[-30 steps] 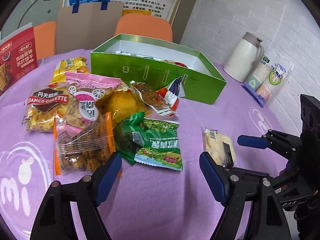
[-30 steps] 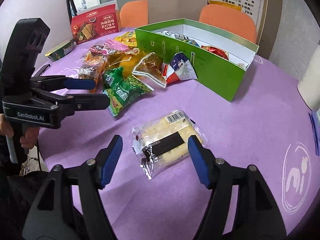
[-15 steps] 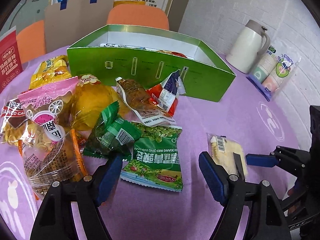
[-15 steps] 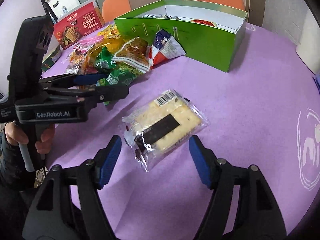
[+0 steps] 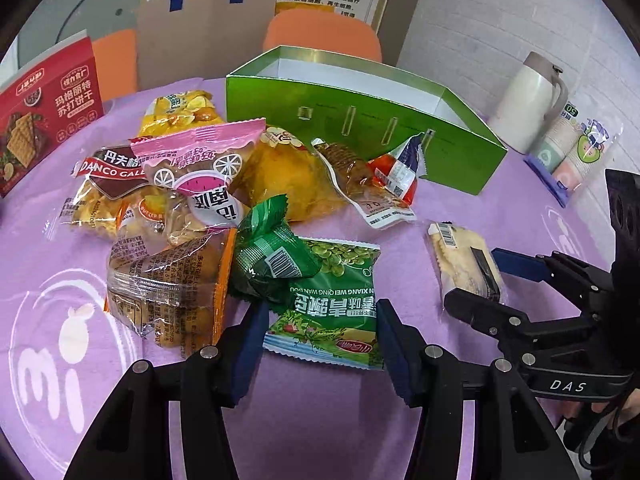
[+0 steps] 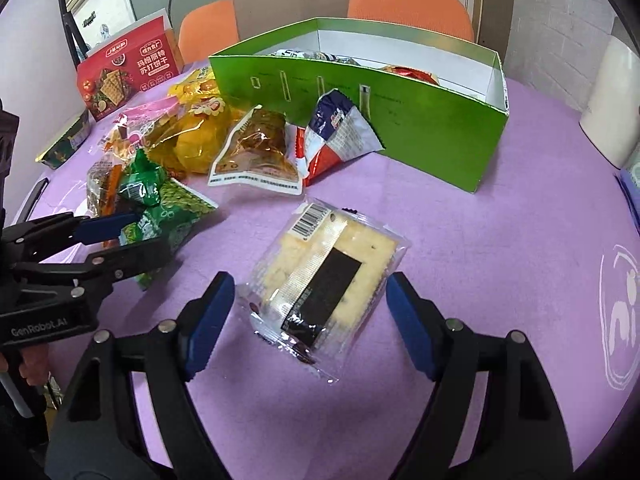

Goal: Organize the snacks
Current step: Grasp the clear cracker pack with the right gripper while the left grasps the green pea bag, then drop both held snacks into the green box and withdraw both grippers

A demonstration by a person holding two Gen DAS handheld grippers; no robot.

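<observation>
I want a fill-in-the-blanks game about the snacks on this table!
1. The tall open cardboard box is coloured ____.
2. The tablecloth under the snacks is coloured ____.
3. The right tool is open around the clear-wrapped ____ packet.
4. The left tool is open around a green bag of ____.

Missing words: green; purple; cracker; peas

R hand-held gripper [image 6: 310,322] wide open astride cracker pkt [image 6: 326,276], purple table [image 6: 500,248].

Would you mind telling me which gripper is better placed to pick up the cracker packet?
Right. The right gripper is open with its jaws on either side of the cracker packet; the left gripper frames the green pea packet.
</observation>
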